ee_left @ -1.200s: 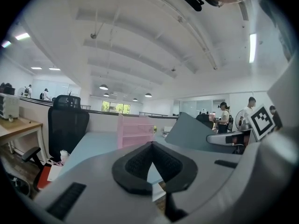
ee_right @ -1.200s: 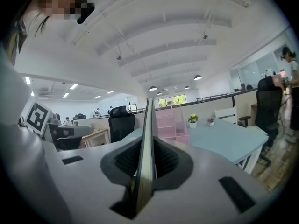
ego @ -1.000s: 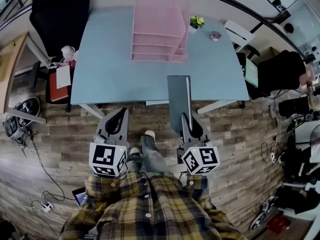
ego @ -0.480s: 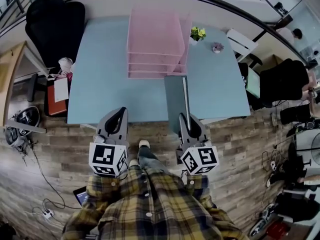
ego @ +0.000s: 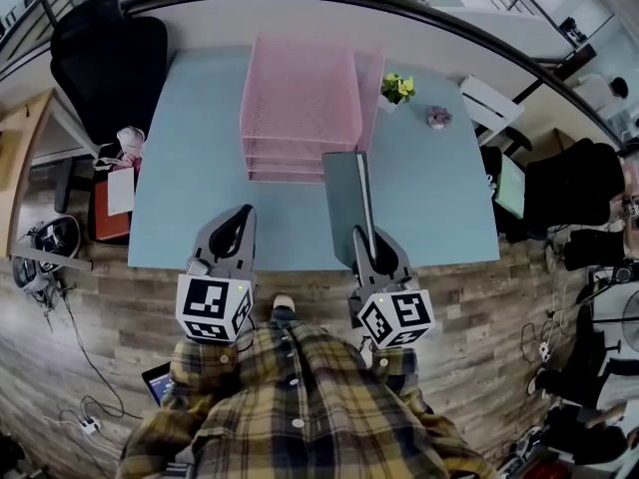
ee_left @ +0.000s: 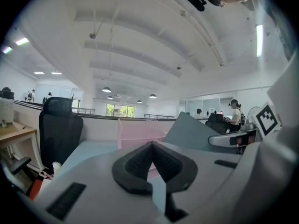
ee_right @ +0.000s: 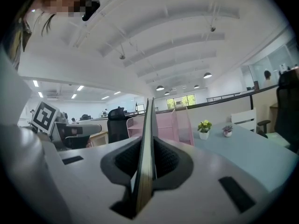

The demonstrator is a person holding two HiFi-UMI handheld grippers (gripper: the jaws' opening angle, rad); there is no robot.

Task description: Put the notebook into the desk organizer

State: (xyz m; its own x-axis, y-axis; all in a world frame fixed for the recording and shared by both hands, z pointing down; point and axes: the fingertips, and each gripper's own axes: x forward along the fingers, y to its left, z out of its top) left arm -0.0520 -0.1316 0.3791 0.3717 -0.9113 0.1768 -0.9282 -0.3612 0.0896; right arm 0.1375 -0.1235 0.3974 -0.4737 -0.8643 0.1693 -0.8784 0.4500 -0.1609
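Right hand-held gripper point(ego: 375, 250) clamps notebook point(ego: 342, 200) edge-on.

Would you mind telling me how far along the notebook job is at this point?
Done: the right tool has the notebook gripped, upright on edge. In hand: it is held over the desk, its far end near the front of the pink organizer. Left: slide it into a compartment and let go. The left tool is shut and empty.

Two pairs of tongs are showing: the left tongs point(ego: 243, 215) and the right tongs point(ego: 362, 236). One notebook point(ego: 344, 196) is showing. One counter point(ego: 190, 168) is carrying one desk organizer point(ego: 300, 93) and two small pots, a green plant point(ego: 396, 88) and a pinkish plant point(ego: 436, 119).
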